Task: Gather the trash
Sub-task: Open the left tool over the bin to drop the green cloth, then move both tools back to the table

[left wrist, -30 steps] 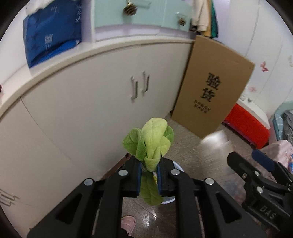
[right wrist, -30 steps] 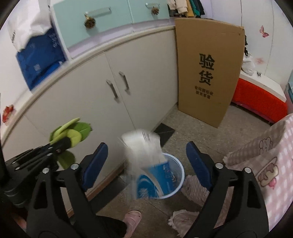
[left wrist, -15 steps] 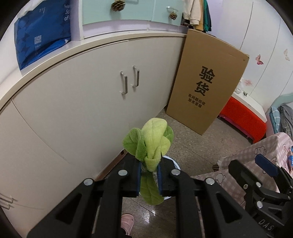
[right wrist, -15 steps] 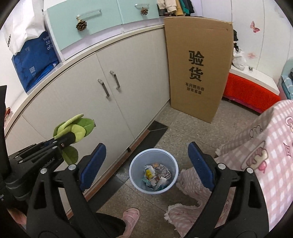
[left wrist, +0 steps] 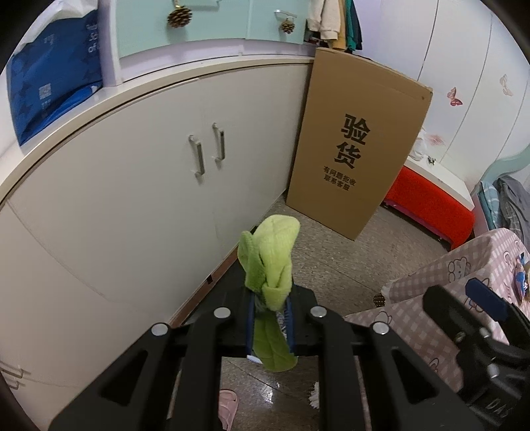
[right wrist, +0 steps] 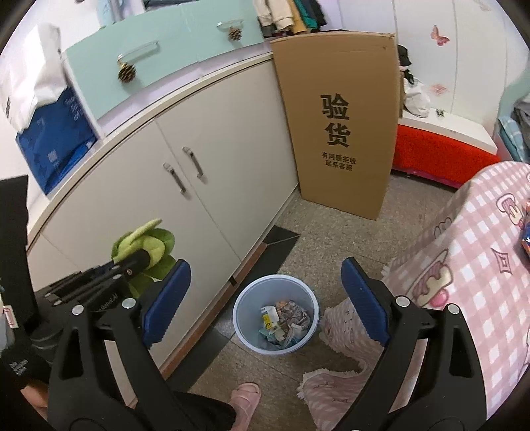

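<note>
Here the left tool [left wrist: 270,310] pinches a green plush vegetable [left wrist: 270,262], while the right tool [right wrist: 265,298] gapes wide, empty, above the trash bin [right wrist: 241,318].

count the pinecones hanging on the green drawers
2: one pinecone under the left drawer handle, another pinecone under the right handle. More could hang outside the views.

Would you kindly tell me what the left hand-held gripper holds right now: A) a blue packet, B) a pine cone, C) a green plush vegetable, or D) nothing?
C: the left hand-held gripper is shut on the green plush vegetable, while the right hand-held gripper stands open above the bin.
</note>
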`<state>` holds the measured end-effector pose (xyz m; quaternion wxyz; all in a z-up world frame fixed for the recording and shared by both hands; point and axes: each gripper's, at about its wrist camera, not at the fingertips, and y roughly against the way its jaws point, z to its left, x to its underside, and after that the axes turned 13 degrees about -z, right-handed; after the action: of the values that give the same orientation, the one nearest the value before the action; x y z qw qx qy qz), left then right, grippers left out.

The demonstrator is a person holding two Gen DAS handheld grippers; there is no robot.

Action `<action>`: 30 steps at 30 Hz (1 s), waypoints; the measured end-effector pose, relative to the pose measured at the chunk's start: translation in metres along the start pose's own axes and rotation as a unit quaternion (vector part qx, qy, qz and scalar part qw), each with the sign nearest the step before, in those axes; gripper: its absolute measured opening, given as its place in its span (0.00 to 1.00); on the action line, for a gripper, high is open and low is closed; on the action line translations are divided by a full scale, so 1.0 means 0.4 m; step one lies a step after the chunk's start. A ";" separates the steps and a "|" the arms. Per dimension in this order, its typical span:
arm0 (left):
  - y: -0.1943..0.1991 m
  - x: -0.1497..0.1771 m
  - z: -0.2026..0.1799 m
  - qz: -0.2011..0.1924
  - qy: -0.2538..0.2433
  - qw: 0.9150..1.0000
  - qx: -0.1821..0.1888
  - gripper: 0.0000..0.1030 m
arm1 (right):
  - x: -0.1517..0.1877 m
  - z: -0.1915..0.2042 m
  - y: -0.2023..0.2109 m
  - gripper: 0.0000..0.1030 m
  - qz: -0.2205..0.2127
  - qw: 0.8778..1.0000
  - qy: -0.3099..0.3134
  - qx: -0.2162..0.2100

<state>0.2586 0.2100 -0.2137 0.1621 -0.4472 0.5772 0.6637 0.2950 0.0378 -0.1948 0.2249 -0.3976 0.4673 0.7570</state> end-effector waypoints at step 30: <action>0.084 -0.007 -0.063 -0.007 0.015 1.000 0.014 0.73 | -0.017 -0.054 0.150 0.90 -0.032 0.999 -0.034 0.028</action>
<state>0.2458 0.1786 -0.1888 0.1644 -0.4587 0.5857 0.6477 0.2646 -0.0089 -0.1626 0.2756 -0.3802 0.4674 0.7490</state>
